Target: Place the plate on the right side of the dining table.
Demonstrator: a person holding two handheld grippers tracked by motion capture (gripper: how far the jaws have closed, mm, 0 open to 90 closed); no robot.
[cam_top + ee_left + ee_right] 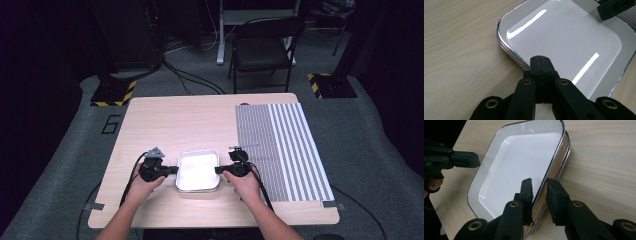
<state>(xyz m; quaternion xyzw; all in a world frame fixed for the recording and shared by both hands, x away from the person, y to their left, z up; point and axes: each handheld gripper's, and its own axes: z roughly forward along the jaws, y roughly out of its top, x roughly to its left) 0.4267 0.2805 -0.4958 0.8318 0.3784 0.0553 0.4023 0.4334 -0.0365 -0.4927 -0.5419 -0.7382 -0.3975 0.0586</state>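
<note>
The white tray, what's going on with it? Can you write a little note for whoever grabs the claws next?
Left claw: shut on the near-left rim of the white rectangular tray with a shiny metal edge.
Right claw: jaws open, one on each side of the tray's right rim, not yet squeezed.
Tray: flat on the light wooden table, empty, left of the grey striped mat.
Done: left grip.
Left: probably close the right claw, then lift with both.

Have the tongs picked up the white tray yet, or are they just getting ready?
Partly ready. The left tongs look shut on the near rim of the white tray. The right tongs straddle the other rim, jaws open, not yet clamped. The tray sits flat on the table, so closing the right tongs and lifting likely remain.
</note>
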